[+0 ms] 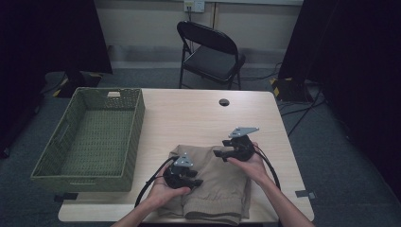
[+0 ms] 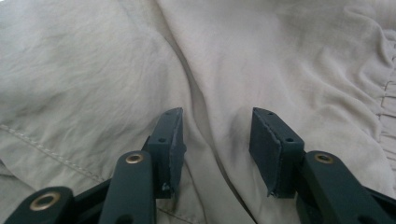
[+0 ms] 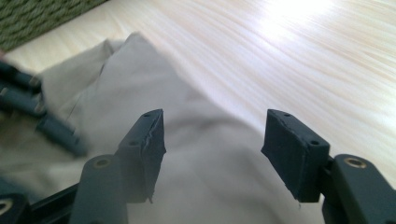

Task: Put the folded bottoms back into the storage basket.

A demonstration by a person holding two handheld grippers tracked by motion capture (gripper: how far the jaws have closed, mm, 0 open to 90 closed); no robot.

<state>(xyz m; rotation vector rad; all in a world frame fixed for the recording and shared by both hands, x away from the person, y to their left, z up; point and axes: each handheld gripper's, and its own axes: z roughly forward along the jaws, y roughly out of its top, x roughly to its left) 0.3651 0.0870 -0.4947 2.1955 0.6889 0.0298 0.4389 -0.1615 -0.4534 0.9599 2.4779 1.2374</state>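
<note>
- lying folded on the near edge of the table (image 1: 198, 113), a beige garment (image 1: 222, 189), looking like trousers with a gathered waistband, slightly right of the table's middle.
- resting on the garment's left half, left gripper (image 1: 193, 182), held in the left hand (image 1: 168, 187), cable looping off toward the near edge.
- in the left gripper view, left gripper (image 2: 217, 142) with jaws apart, pads pointing down at the cloth, a raised crease of garment (image 2: 205, 74) running between them; no pad seen pressing on that crease, so parted and holding nothing.
- hovering by the garment's far right corner, right gripper (image 1: 218, 153), held in the right hand (image 1: 248, 163), grey three-cornered plate on top, jaws pointing left.
- in the right gripper view, right gripper (image 3: 212, 149) with jaws wide apart, nothing pinched, garment (image 3: 187, 168) blurred below and beyond them, bare wood of the table (image 3: 289, 56) to the right.
- also there, at the left edge, blurred dark parts of the other gripper lying on the cloth.
- standing on the left part of the table, a green woven basket (image 1: 135, 123), just beside the garment's left edge; touching or not cannot be told.
- set into the tabletop near the far edge, a round dark cable hole (image 1: 224, 102).
- standing beyond the table, a black folding chair (image 1: 210, 52).
</note>
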